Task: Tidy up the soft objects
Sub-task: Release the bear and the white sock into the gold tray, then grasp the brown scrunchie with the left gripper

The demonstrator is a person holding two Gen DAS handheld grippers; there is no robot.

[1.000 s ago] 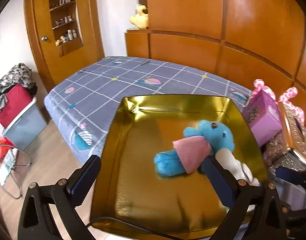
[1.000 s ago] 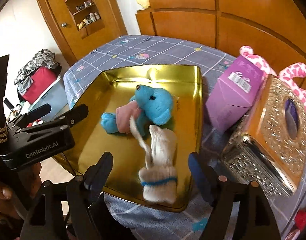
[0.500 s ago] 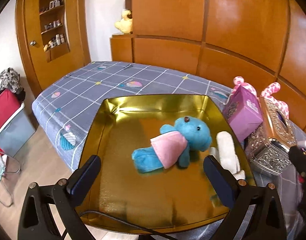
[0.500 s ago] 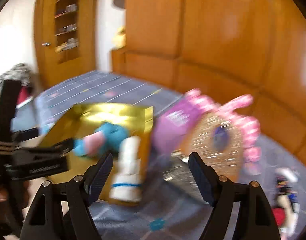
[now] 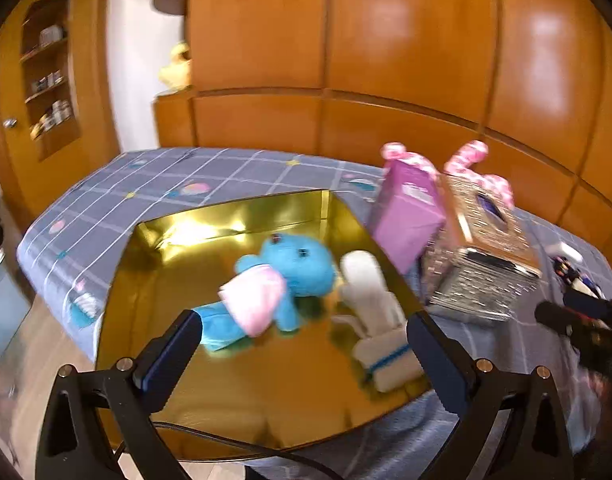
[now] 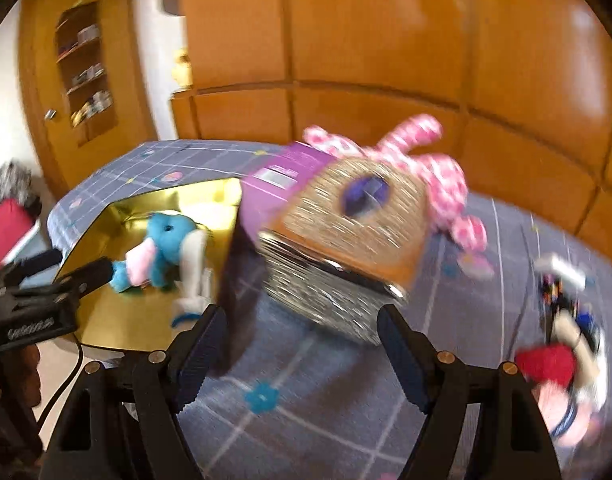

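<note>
Left wrist view. Left gripper (image 5: 302,344): jaws spread wide, nothing between the pads, low in the frame over a gold tray (image 5: 266,396). The gold tray lies on a grey checked bed (image 5: 146,184), centre to lower centre. Inside it: a blue plush toy (image 5: 290,276) in a pink shirt, lying at centre; just to its right a white sock (image 5: 376,312) with a blue band, near the tray's right rim. Right of the tray: a purple box (image 5: 406,216) and, touching it, a glittery gold box (image 5: 482,256); a pink spotted plush (image 5: 470,160) shows behind both. Right gripper (image 5: 574,316): dark, partly seen at the right edge.

Right wrist view (blurred). Right gripper (image 6: 302,340): jaws apart, empty, lower centre, above bare bed sheet in front of the glittery gold box (image 6: 354,240). Gold tray (image 6: 146,320) with blue plush toy (image 6: 162,248) and white sock (image 6: 194,268) at middle left. Pink spotted plush (image 6: 438,176) upper centre-right. Red soft item (image 6: 546,364) with other small things, too blurred to tell, at lower right.
</note>
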